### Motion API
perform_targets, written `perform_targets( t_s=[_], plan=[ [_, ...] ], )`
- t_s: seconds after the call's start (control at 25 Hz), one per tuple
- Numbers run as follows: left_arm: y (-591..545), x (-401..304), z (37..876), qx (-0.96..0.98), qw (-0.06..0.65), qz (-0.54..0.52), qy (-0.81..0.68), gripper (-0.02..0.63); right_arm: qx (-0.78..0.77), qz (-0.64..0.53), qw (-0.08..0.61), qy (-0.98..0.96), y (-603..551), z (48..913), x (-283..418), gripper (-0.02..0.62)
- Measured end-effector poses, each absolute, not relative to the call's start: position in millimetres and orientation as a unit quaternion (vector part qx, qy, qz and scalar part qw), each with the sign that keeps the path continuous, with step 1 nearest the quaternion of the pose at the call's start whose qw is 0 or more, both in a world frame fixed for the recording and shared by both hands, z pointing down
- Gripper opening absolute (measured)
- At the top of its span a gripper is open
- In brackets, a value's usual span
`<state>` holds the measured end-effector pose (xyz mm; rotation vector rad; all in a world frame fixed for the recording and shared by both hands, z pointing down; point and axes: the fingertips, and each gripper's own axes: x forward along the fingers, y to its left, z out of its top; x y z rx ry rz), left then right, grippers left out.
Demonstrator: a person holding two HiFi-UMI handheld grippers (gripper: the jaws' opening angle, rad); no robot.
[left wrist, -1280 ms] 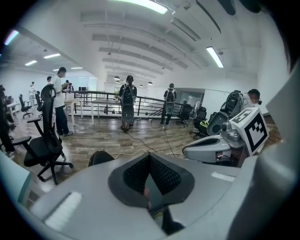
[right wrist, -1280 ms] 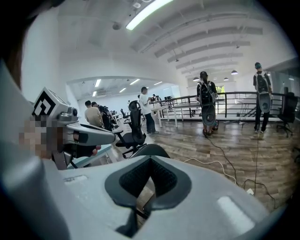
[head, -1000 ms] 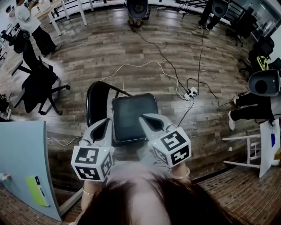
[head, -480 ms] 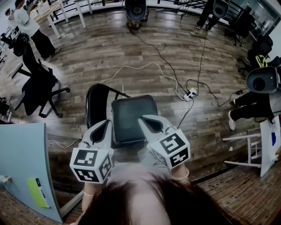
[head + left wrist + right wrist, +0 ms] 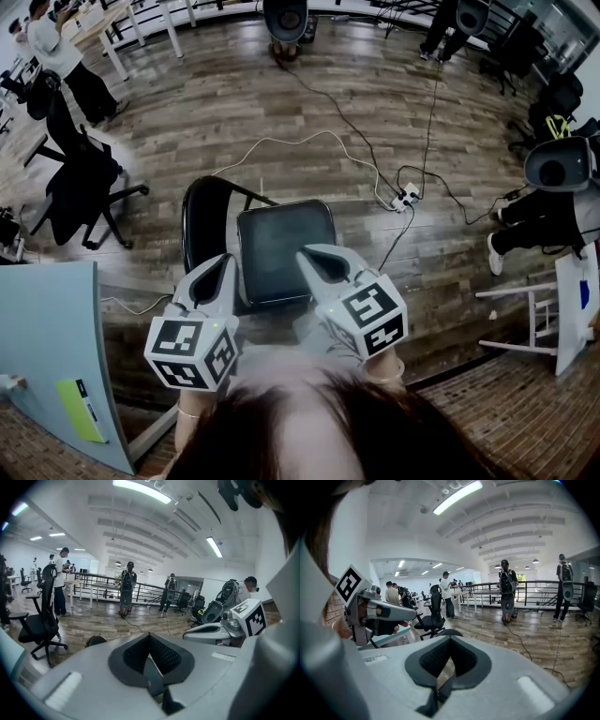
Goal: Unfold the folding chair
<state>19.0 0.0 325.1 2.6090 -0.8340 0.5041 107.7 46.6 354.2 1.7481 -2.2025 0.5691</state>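
Observation:
In the head view the folding chair stands on the wood floor just ahead of me, with its black square seat (image 5: 281, 246) facing up and its rounded black back frame (image 5: 201, 220) to the left. My left gripper (image 5: 223, 263) hovers over the seat's left edge, shut with nothing in it. My right gripper (image 5: 312, 255) hangs over the seat's near right part, also shut and empty. In the left gripper view the pads (image 5: 161, 656) meet and the right gripper (image 5: 220, 628) shows beside them. The right gripper view shows closed pads (image 5: 464, 656) and the left gripper (image 5: 382, 612).
A black office chair (image 5: 82, 180) stands to the left. Cables and a power strip (image 5: 406, 199) lie on the floor beyond the folding chair. A blue-grey panel (image 5: 56, 347) is at my near left, a white frame (image 5: 527, 323) at the right. Several people stand farther off.

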Motion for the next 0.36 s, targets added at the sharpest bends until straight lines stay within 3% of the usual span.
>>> perform_targets(
  t_s=[0.36],
  plan=[
    [1.7, 21.9, 325.2, 0.924, 0.204, 0.158, -0.281, -0.003, 0.605, 0.198, 0.136, -0.759, 48.4, 354.3, 111.2, -0.007]
  ],
)
